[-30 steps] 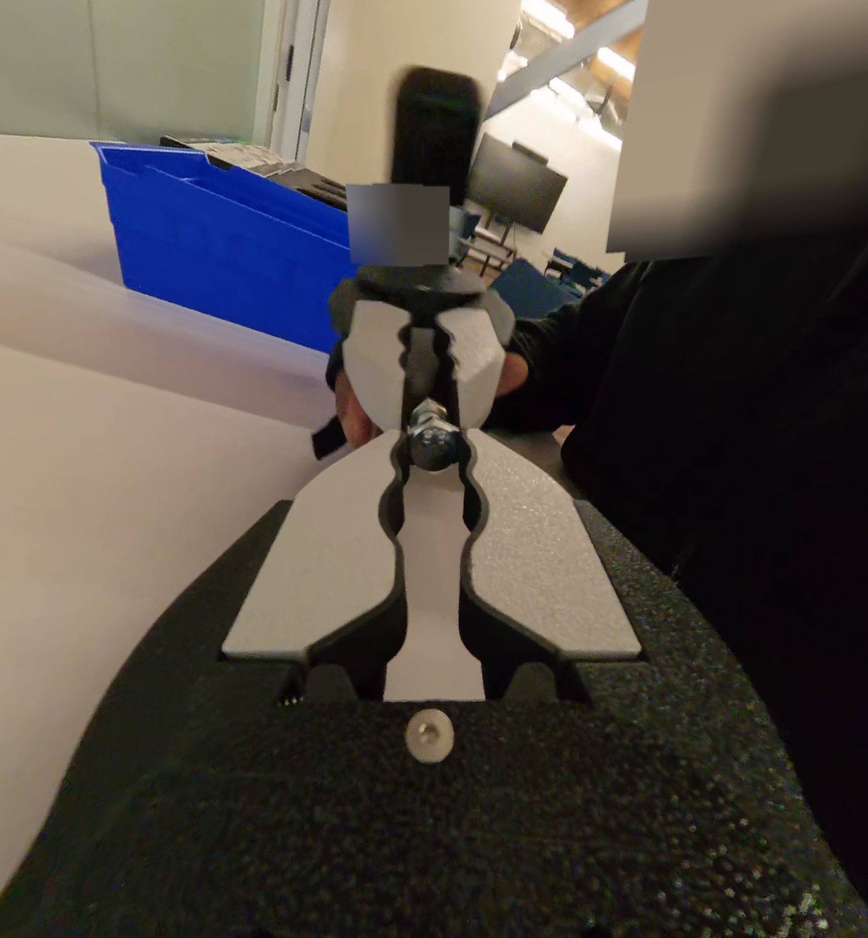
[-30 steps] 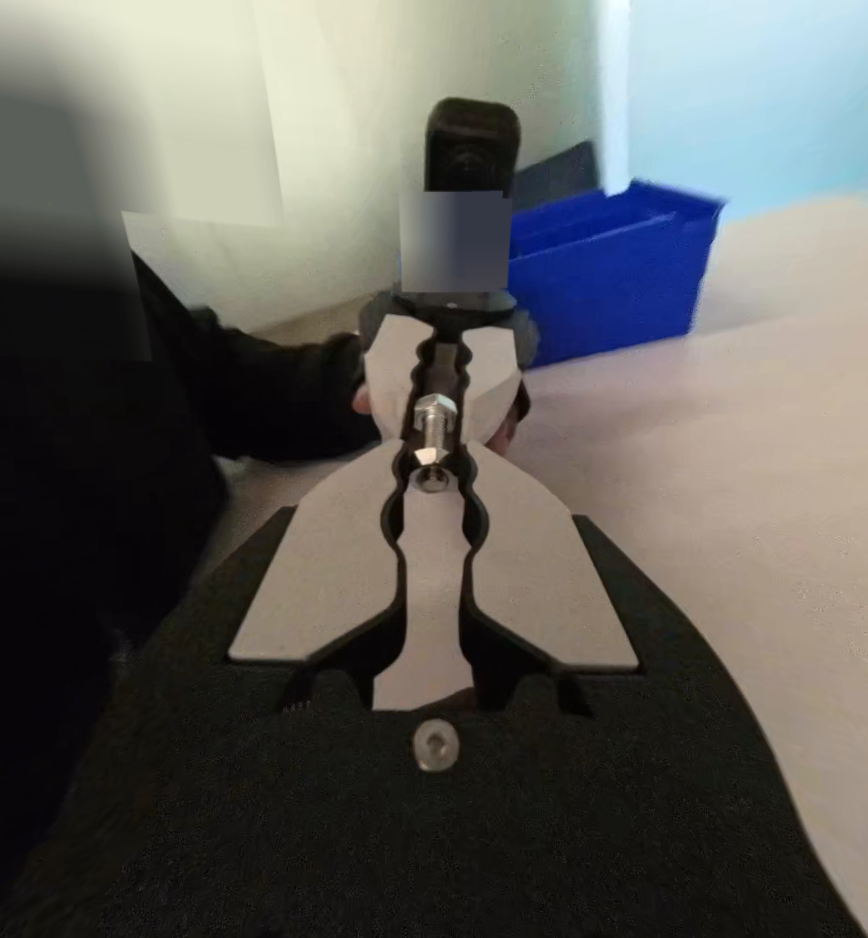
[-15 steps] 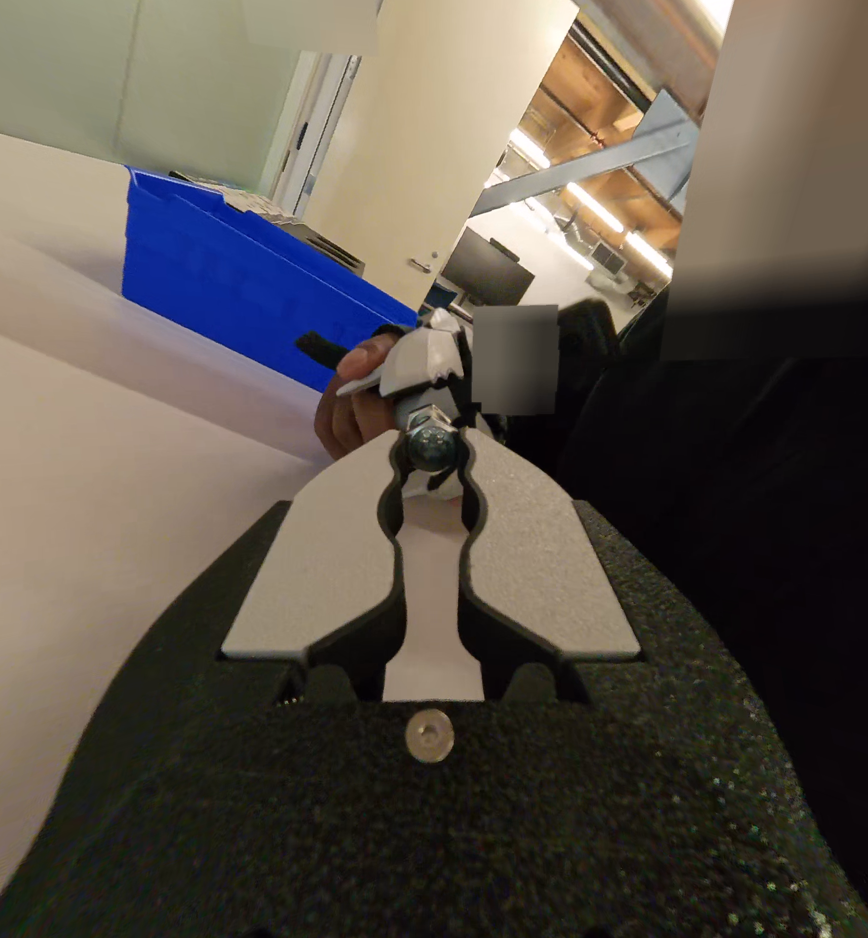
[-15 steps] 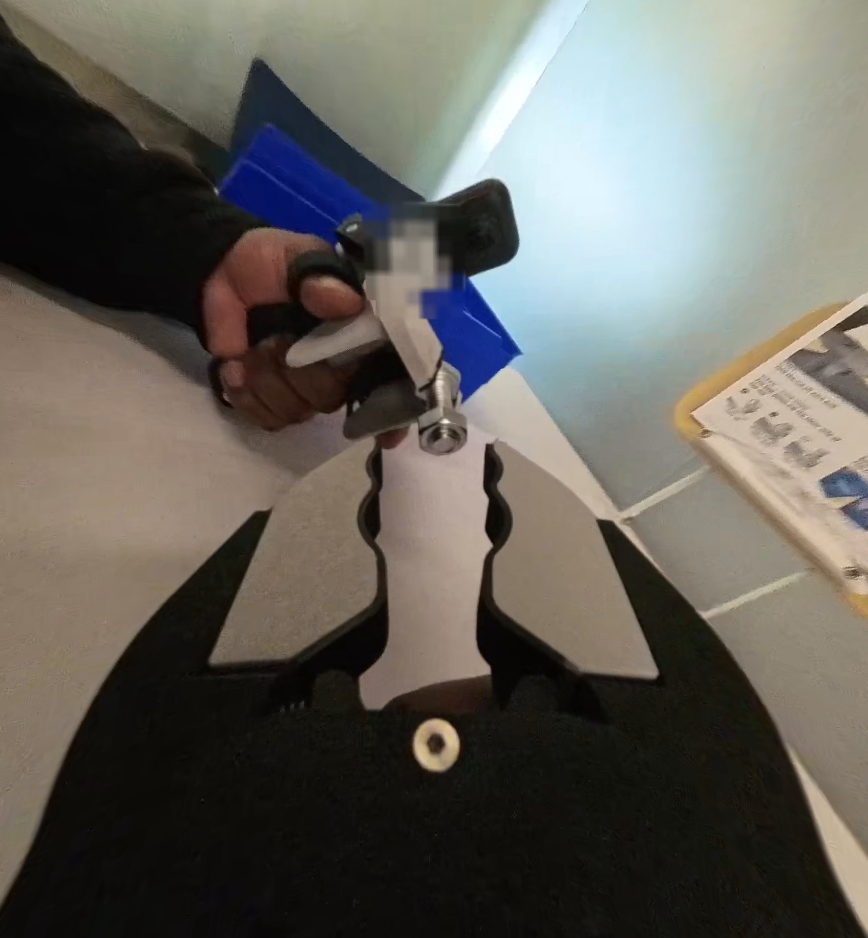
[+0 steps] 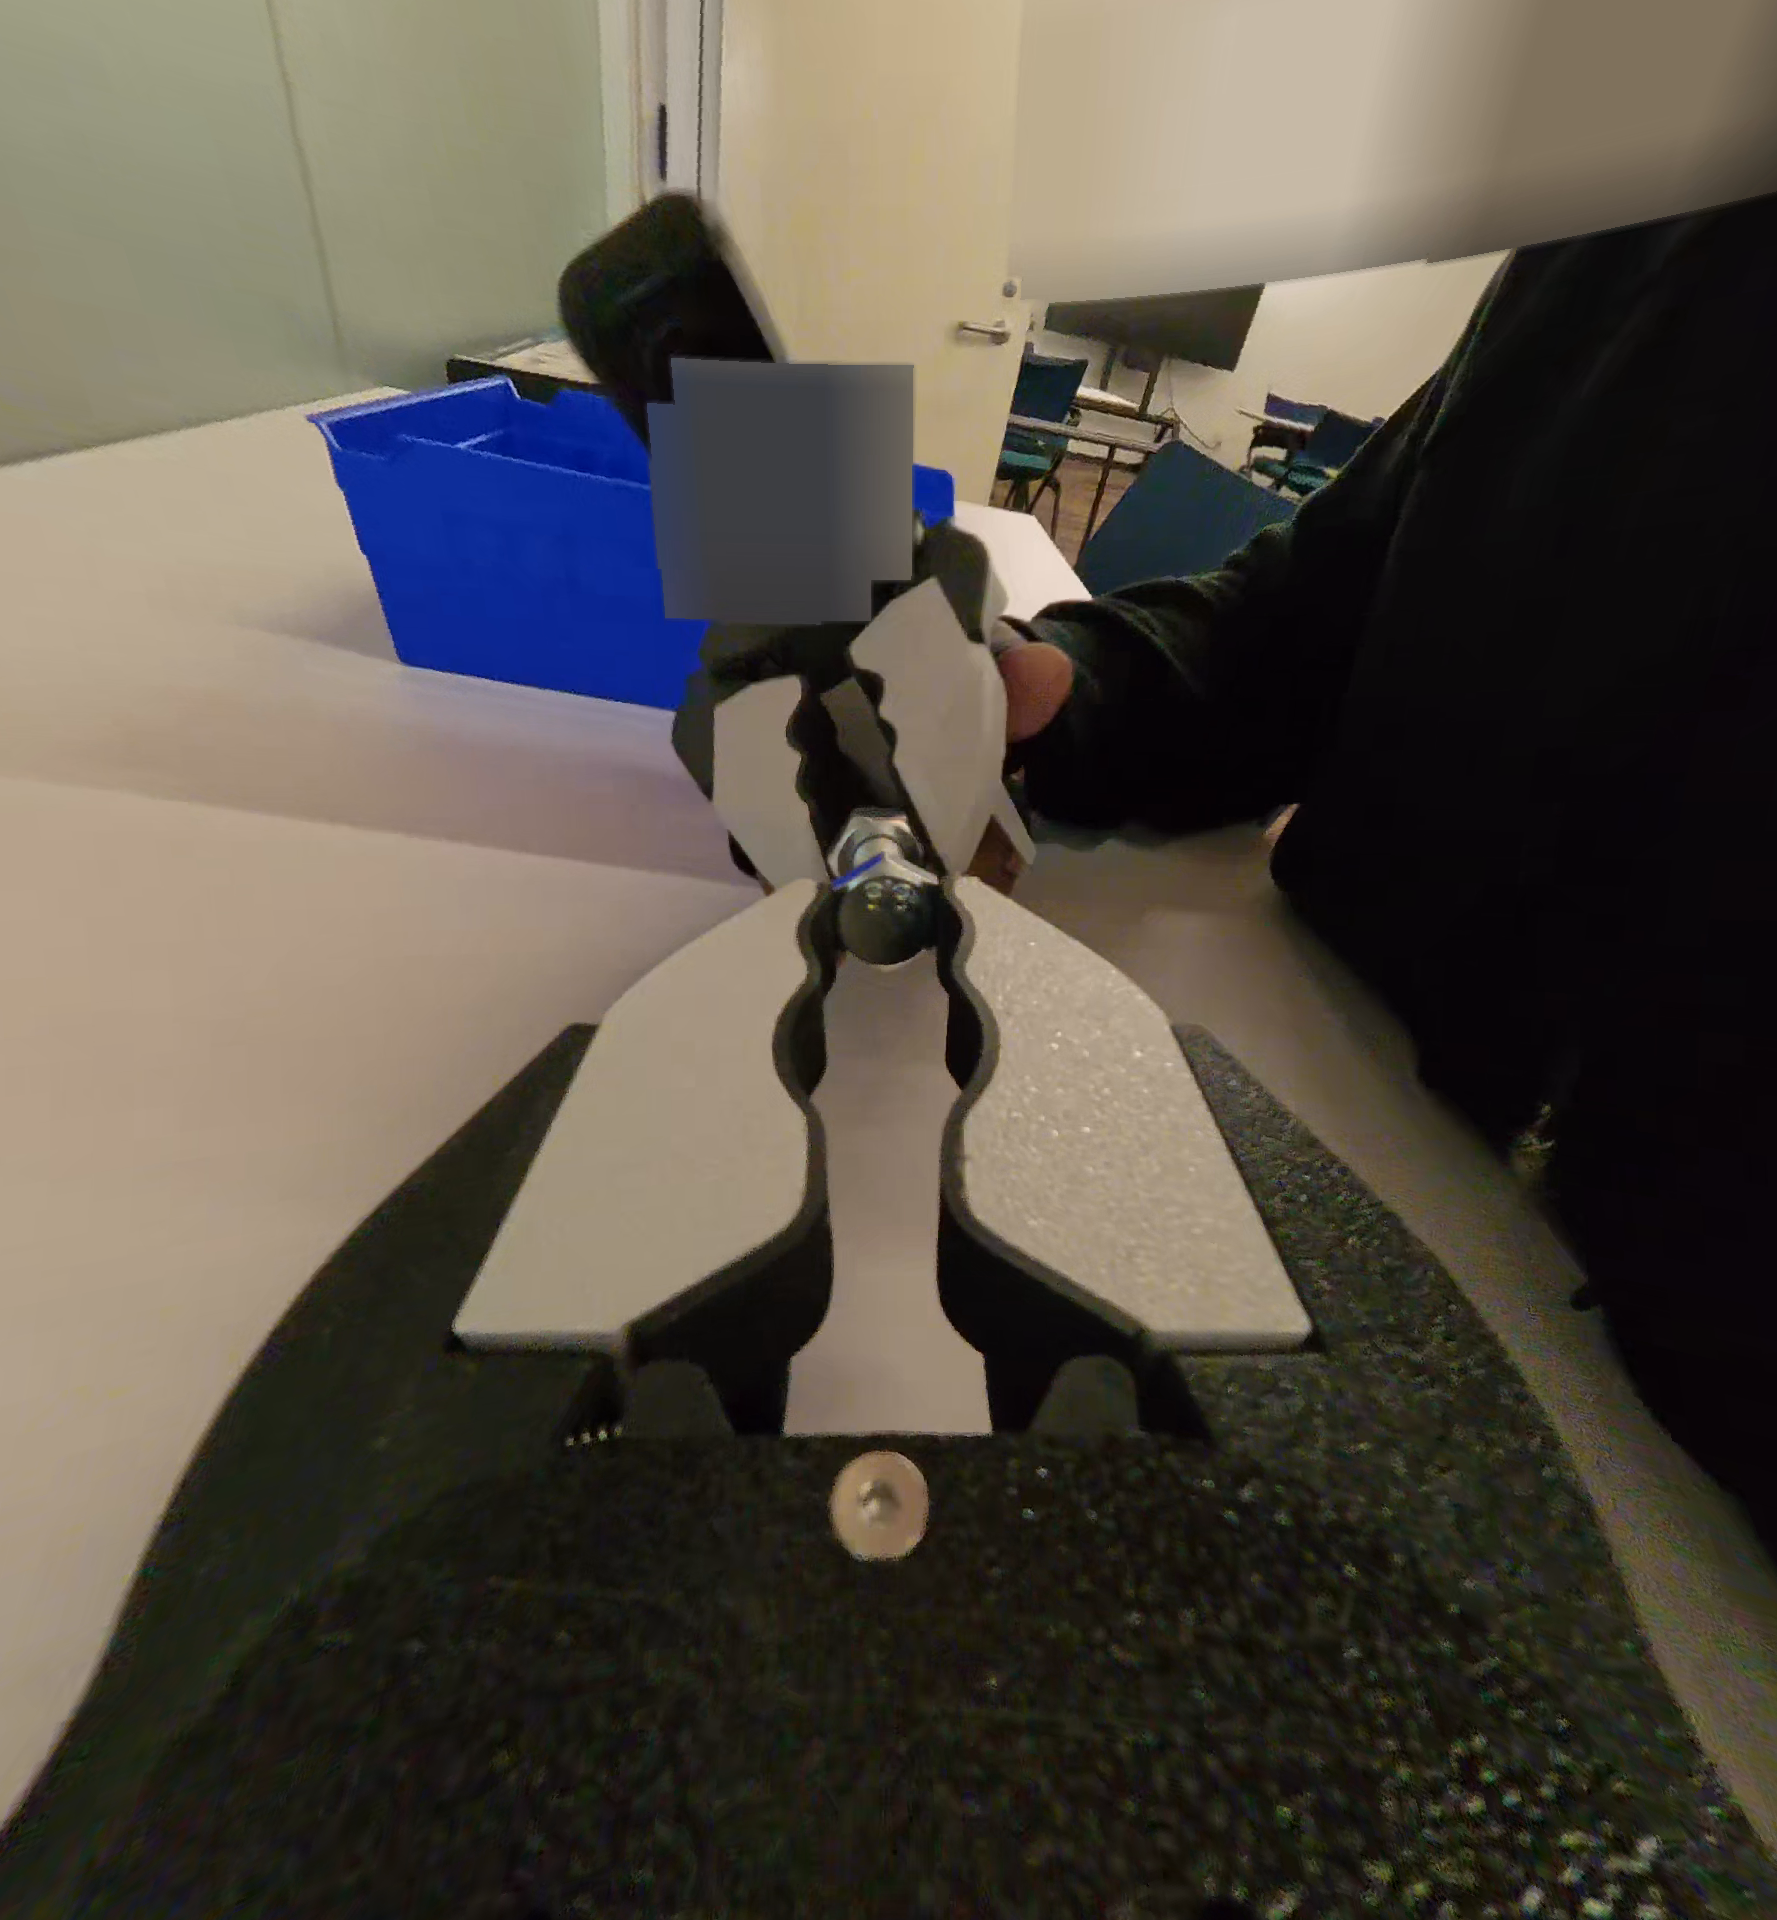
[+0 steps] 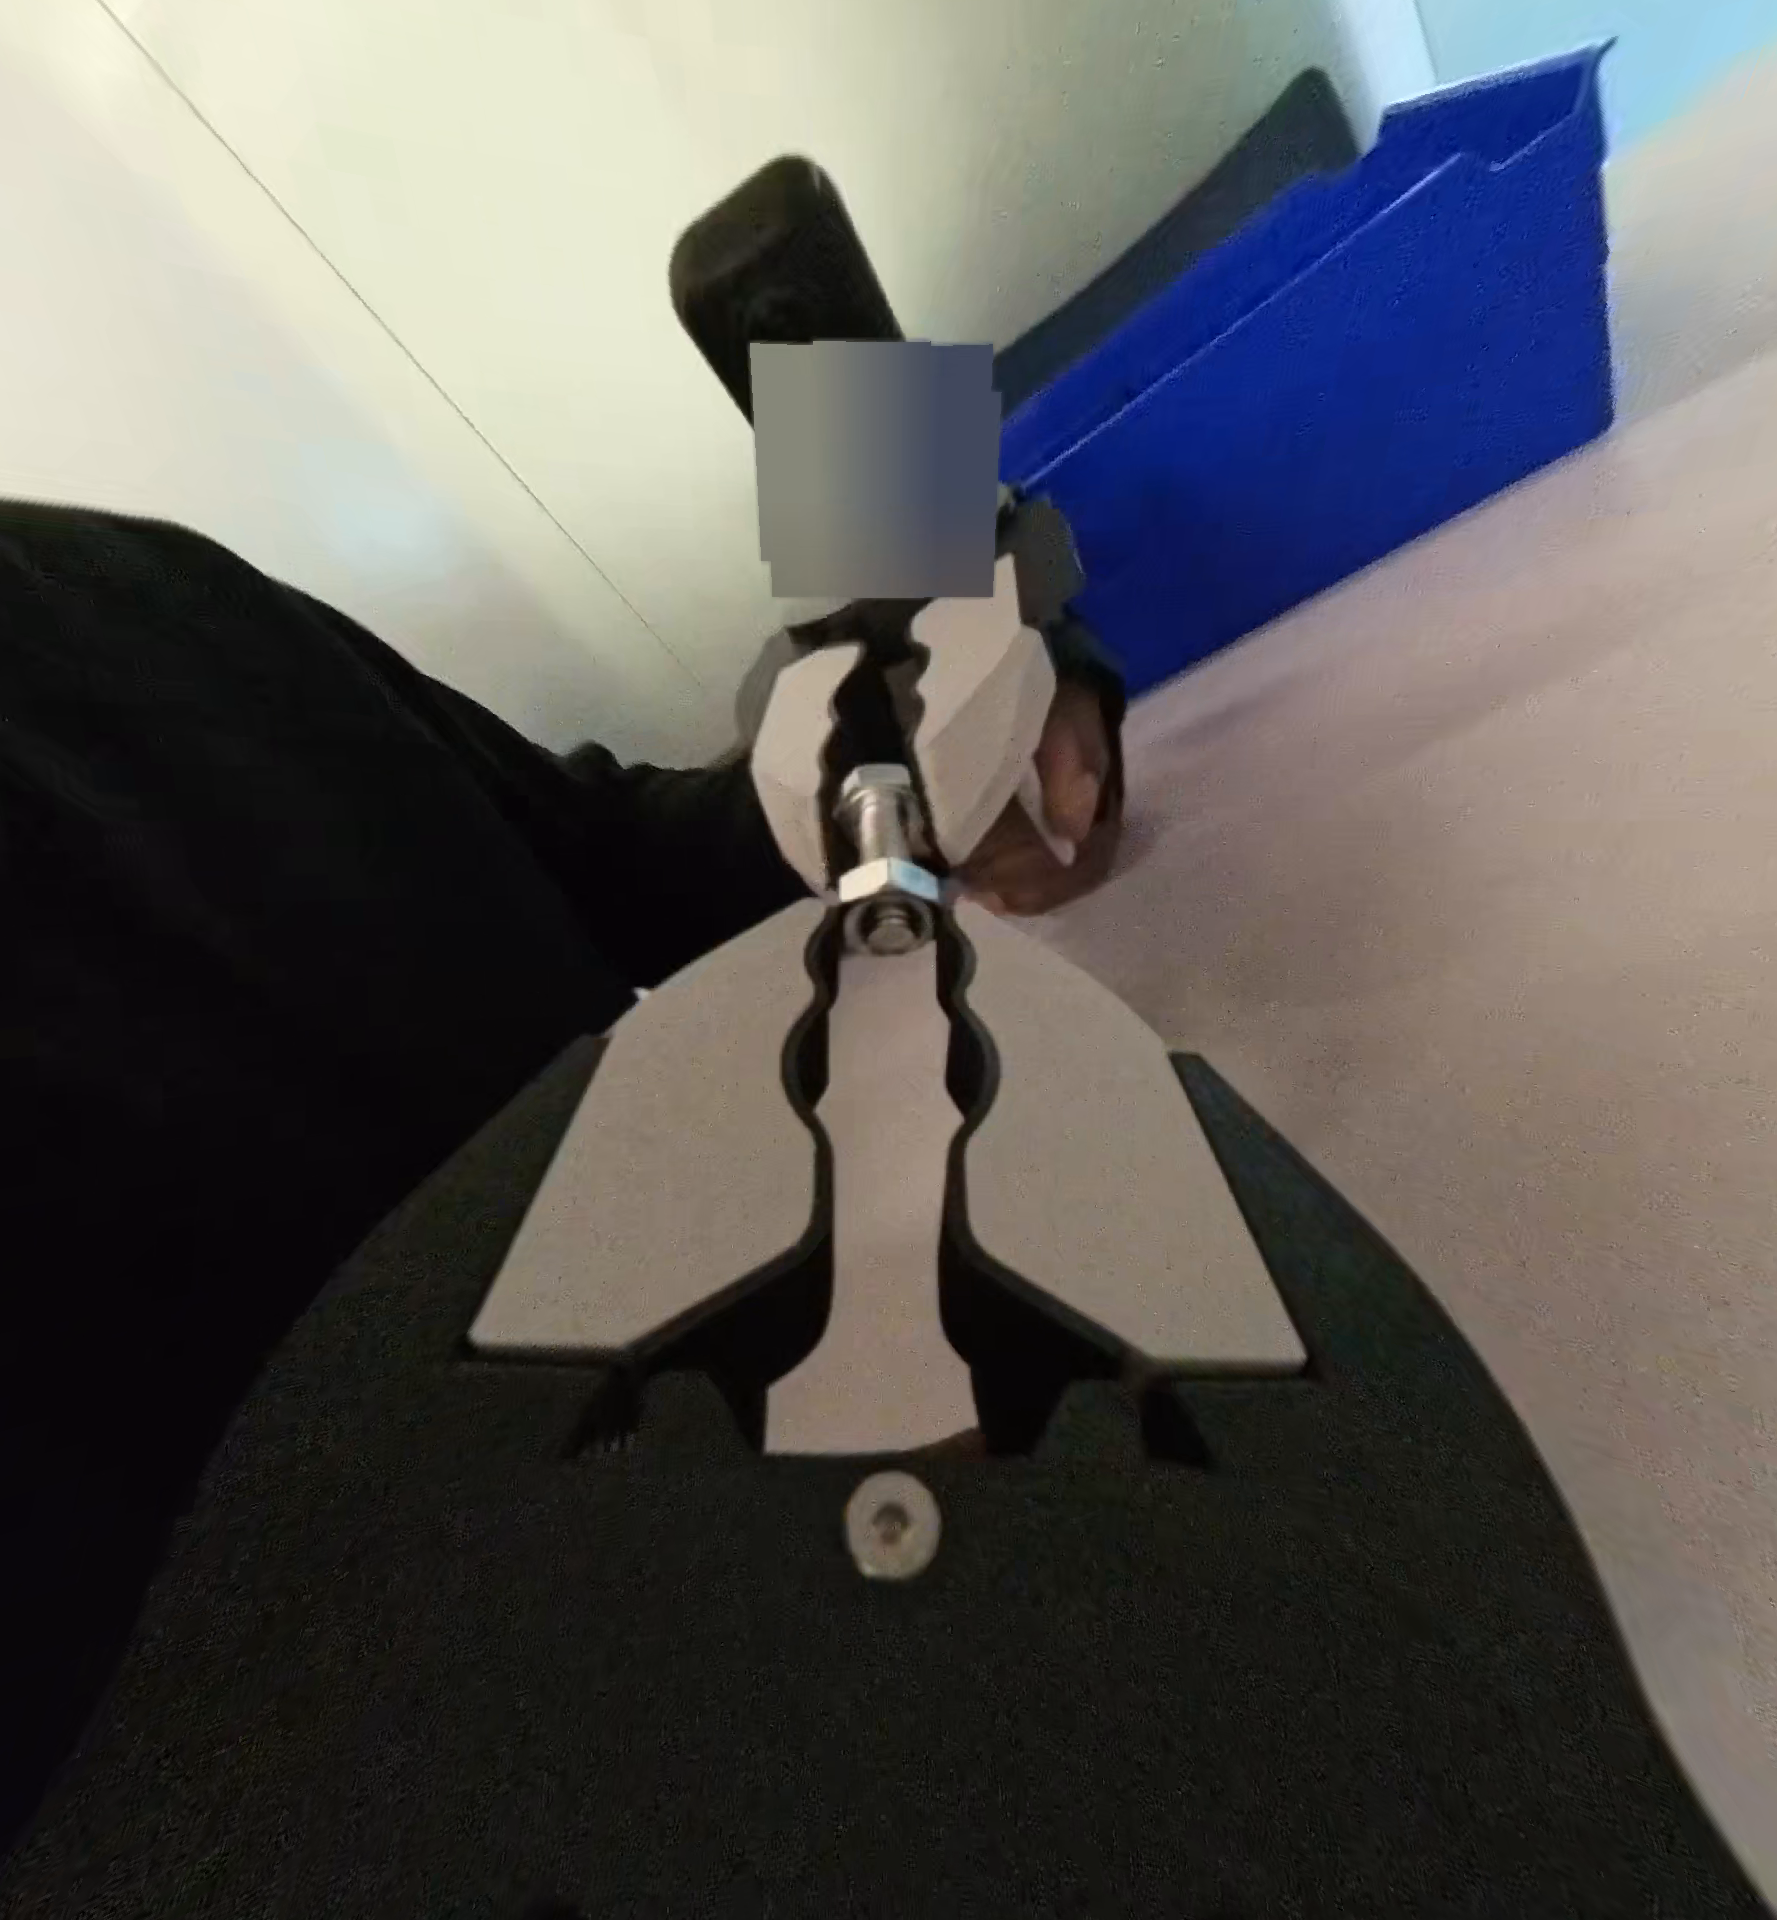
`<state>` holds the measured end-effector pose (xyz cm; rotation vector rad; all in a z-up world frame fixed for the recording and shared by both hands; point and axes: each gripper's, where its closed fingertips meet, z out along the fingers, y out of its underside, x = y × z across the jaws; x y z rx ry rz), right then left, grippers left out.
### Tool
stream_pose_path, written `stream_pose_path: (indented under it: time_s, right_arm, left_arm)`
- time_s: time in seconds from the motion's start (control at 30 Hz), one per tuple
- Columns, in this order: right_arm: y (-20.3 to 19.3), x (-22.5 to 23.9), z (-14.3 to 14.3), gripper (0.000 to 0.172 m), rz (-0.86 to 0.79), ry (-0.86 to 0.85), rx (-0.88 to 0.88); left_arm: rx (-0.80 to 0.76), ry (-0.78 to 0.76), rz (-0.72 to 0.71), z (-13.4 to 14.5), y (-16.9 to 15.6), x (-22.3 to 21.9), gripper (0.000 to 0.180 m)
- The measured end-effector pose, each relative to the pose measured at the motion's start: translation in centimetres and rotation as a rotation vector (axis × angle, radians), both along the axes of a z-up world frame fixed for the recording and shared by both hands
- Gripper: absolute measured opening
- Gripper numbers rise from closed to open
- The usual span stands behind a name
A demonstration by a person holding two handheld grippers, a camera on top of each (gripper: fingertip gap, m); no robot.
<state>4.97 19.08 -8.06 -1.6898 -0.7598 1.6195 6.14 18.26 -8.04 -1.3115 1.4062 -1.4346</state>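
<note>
My left gripper (image 5: 879,920) pinched the bolt (image 5: 882,923) by its head; my right gripper (image 6: 889,914) clamped the nut (image 6: 886,883) on its thread, above the worktop (image 5: 240,987) near the blue bin (image 5: 510,551).

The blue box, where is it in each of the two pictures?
Left wrist view: the blue box stands on the white table, upper left of centre, behind the other gripper.
Right wrist view: the blue box is at the upper right, tilted, on the same table.
Shared landmark: the silver bolt that joins the two grippers' tips, in the middle of both pictures.
</note>
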Motion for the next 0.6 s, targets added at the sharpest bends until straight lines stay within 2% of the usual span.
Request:
stream_pose_path:
  time_s: [0.03, 0.1, 0.2, 0.27, 0.33, 0.43, 0.5, 0.53, 0.6]
  right_arm:
    - [0.1, 0.1, 0.2, 0.020, -0.007, 0.022, 0.010]
    - [0.6, 0.1, 0.2, 0.038, -0.070, -0.012, 0.134]
    - [1.6, 0.6, 0.2, 0.049, -0.245, -0.190, 0.539]
    - [1.7, 0.9, 0.6, 0.049, -0.346, -0.300, 0.831]
    - [1.5, 0.6, 0.7, 0.046, -0.394, -0.382, 1.012]
    - [1.5, 0.3, 0.4, 0.041, -0.441, -0.457, 1.139]
    - [1.1, 0.2, 0.7, 0.022, -0.451, -0.451, 1.168]
    - [0.8, 0.0, 0.7, 0.016, -0.424, -0.440, 1.152]
    - [0.7, 0.0, 0.5, 0.014, -0.377, -0.408, 1.042]
  left_arm:
    - [-0.013, -0.010, 0.005, 0.2, 0.1, 0.0, 0.017]
    - [-0.083, -0.027, 0.033, 0.4, 0.7, 0.1, 0.018]
    - [-0.230, -0.036, 0.048, 0.4, 1.5, -0.1, 0.017]
    - [-0.303, -0.046, 0.037, 0.6, 1.7, -0.3, 0.017]
    - [-0.347, -0.061, 0.023, 0.8, 1.7, -0.4, 0.017]
    - [-0.381, -0.052, -0.010, 0.7, 1.2, -0.2, 0.017]
    - [-0.372, -0.029, -0.020, 0.4, 0.9, -0.1, 0.017]
    - [-0.363, -0.022, -0.021, 0.3, 0.7, 0.0, 0.017]
    - [-0.346, -0.008, -0.017, 0.1, 0.7, 0.1, 0.017]
